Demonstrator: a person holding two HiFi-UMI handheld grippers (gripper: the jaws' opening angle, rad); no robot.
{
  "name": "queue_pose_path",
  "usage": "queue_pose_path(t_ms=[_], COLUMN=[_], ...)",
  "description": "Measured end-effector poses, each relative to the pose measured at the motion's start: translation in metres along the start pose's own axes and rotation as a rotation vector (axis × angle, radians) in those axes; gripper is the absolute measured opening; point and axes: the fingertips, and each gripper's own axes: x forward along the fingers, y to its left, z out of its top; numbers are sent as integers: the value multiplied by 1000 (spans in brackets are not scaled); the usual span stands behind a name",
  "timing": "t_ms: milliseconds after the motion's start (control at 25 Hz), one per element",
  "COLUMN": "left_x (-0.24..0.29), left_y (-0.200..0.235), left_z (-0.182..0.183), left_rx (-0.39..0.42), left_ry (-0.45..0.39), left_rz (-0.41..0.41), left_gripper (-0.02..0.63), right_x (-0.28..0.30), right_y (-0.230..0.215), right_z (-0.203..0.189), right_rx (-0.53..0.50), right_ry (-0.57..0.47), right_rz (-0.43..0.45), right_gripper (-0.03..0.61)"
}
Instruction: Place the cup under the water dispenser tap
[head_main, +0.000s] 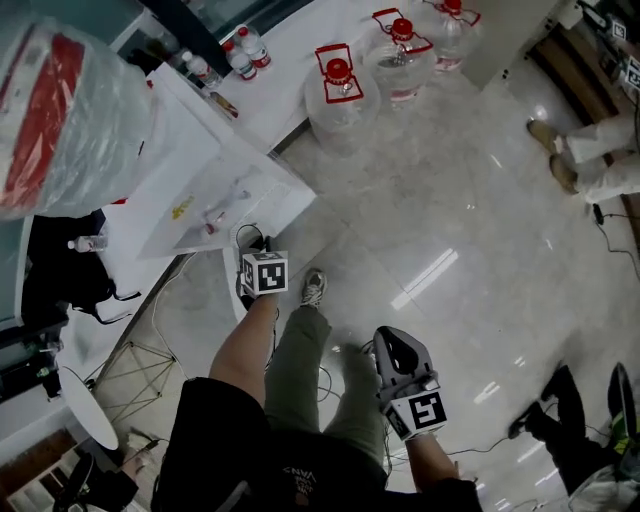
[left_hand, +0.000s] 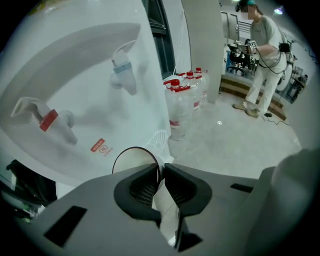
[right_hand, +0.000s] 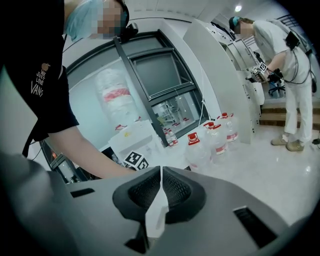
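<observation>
**Cup gripped at its rim, short of the dispenser taps**

The left gripper (left_hand: 161, 168) has its jaws clamped on the thin wall of a white paper cup (left_hand: 134, 161). One jaw sits inside the rim and the other outside. The cup's round mouth shows just left of the jaws and faces away from the camera, and its wall runs back between the jaws toward the camera.

The right gripper (right_hand: 160, 173) is held apart from the cup with its jaws closed tip to tip and nothing gripped. The holder's bare forearm (right_hand: 82, 155) crosses to the left of these jaws.

Just beyond the cup, ahead of the left jaws, a ribbed white drip tray (left_hand: 159, 141) juts from the front of the water dispenser (left_hand: 90, 60). The dispenser fills the space above and to the left of the jaws. Its blue-marked tap (left_hand: 123, 75) is up and slightly left, and its red-marked tap (left_hand: 47, 121) is further left. The cup is not beneath either tap.

Farther ahead and to the right of the left jaws, a row of large water bottles with red caps (left_hand: 181, 102) stands on the pale glossy floor (left_hand: 235, 140) by the wall. Well beyond them, far right of the jaws, a person in white clothes (left_hand: 264, 55) bends over some equipment.
</observation>
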Motion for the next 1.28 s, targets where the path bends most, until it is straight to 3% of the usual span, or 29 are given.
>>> queue_pose_path(t_ms=[200,480,760,1280], left_x=[15,37,54,72], left_y=[12,22,23,7], left_z=[20,56,74,80], left_rx=[-87,-111,-186,-18], left_ry=[23,27,33,21], left_rz=[14,27,46,85], left_gripper=[60,60,60,66], right_x=[8,22,36,24], right_y=[10,1,-2,-5], right_z=[7,29,43,24], right_rx=[37,45,58,49], right_ry=[99,56,39,79], right_rz=[-18,-100,-122,-138], right_gripper=[44,44,44,44])
